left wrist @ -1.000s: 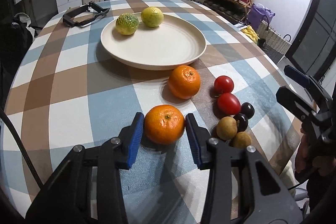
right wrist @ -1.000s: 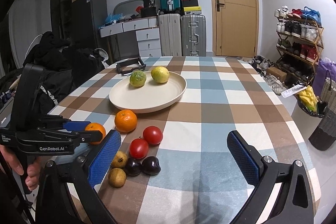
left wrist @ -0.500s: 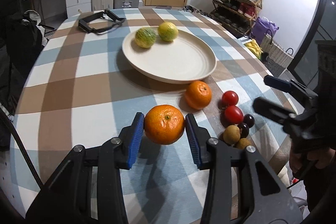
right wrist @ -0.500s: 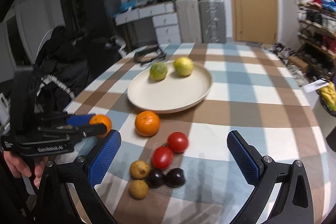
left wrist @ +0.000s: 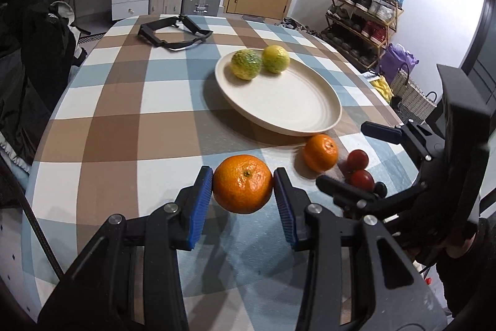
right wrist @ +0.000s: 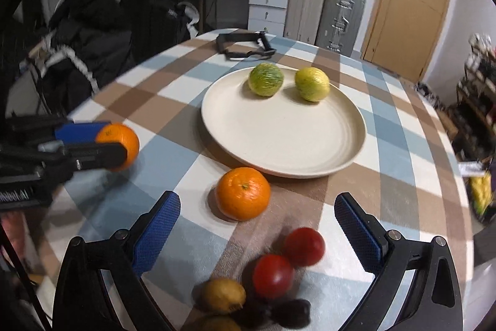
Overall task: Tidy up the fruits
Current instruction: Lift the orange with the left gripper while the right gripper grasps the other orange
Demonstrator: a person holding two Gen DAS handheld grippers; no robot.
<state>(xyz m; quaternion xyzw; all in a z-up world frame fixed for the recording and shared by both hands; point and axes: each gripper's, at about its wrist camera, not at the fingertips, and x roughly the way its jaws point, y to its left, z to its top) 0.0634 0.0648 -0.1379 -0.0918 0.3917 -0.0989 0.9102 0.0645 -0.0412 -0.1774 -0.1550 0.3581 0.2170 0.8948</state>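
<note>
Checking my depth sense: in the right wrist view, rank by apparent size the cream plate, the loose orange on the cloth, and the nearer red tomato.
1. Cream round plate, clearly largest.
2. Loose orange.
3. Nearer red tomato, smallest despite sitting closest to the camera.

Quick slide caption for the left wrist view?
Left gripper holds an orange above the table, short of the plate.

Count on the worktop (right wrist: 387, 126): two oranges (right wrist: 242, 193) (right wrist: 119, 143), two green-yellow citrus fruits (right wrist: 266, 79) (right wrist: 312, 84), two red tomatoes (right wrist: 304, 246) (right wrist: 273, 275), two dark plums (right wrist: 293, 312) (right wrist: 255, 315), two brown fruits (right wrist: 223, 295) (right wrist: 218, 324), one plate (right wrist: 279, 138).
</note>
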